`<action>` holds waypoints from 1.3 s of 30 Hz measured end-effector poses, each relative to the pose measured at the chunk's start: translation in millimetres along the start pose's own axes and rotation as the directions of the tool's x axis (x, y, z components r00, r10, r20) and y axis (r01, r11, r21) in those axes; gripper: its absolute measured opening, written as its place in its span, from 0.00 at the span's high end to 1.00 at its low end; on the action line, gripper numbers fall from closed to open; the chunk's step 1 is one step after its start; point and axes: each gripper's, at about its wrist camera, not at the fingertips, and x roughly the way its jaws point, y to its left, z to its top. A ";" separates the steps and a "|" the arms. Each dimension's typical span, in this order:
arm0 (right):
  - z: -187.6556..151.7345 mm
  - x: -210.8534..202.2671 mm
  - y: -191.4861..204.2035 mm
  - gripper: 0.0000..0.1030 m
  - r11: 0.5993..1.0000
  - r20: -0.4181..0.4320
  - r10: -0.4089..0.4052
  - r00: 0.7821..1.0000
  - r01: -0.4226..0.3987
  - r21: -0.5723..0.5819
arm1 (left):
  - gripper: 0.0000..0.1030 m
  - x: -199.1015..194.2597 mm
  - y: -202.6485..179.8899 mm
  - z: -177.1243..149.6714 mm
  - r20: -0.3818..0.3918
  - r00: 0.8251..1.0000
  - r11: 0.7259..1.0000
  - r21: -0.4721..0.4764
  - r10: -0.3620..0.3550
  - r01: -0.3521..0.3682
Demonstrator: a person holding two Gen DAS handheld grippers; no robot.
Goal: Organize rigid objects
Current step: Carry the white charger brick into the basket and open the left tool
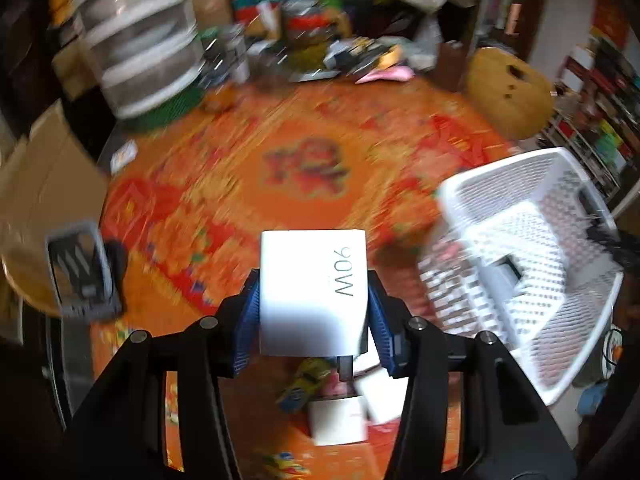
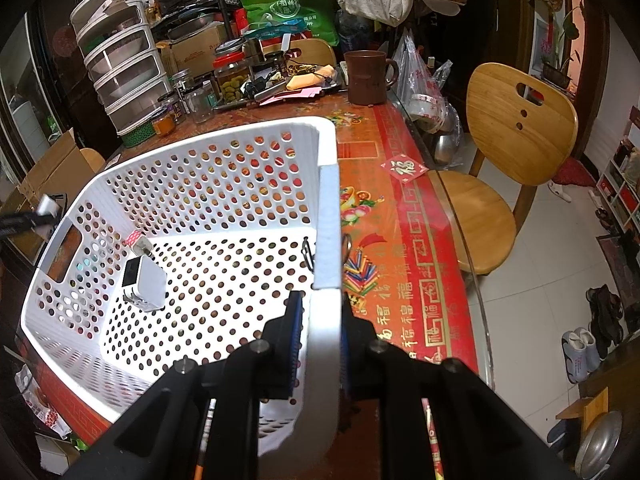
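1. My left claw (image 1: 313, 300) is closed on a white charger (image 1: 313, 280); its blue pads (image 1: 249, 320) press on both sides of it. The print "90W" on the top face reads upside down from my camera.
2. The charger is held in the air above the table (image 1: 280, 140), which has an orange and red patterned cover. The left view is blurred, so small details I cannot tell.
3. Below the held charger, on the table, lie two more white blocks (image 1: 340, 424) and a small yellow and blue thing (image 1: 304, 384); what it is, I cannot tell.
4. The white basket (image 1: 532, 248) with many holes is to the right of the left claw, well apart from the charger.
5. My right claw (image 2: 320, 344) is narrow and holds the rim of the basket (image 2: 326, 220), one finger inside the wall and one outside.
6. Inside the basket, another white charger (image 2: 144, 284) lies on the bottom near the left wall, with its prongs showing. A small pink and white thing (image 2: 136, 238) lies just behind it.
7. A black clip (image 2: 307, 254) is near the right wall of the basket.
8. Beyond the basket on the table stand glass jars (image 2: 200, 100) and a brown mug (image 2: 368, 76). A wooden chair (image 2: 516, 128) stands to the right of the table.
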 end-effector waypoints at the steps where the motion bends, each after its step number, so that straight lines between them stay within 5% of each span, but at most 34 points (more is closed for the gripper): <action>1: 0.1 0.1 0.0 0.86 1.000 0.000 0.000 1.000 0.000 0.000 | 0.55 -7.8 -10.4 6.8 0.014 1.000 1.000 0.021 -0.008 0.008; 9: -0.2 2.9 -0.3 0.86 1.000 -0.001 0.007 1.000 -0.007 0.008 | 0.55 -26.7 -126.0 35.8 -0.005 0.996 0.969 0.231 -0.087 0.086; 17: -0.5 3.2 -0.9 0.86 1.000 -0.001 0.010 1.000 -0.010 0.009 | 0.55 27.1 -219.2 30.0 -0.192 0.976 0.911 0.376 -0.103 0.170; 39: -0.4 3.1 -3.1 0.86 1.000 -0.004 0.015 1.000 -0.015 0.007 | 0.55 130.3 -265.8 40.7 -0.348 0.935 0.841 0.524 0.063 0.138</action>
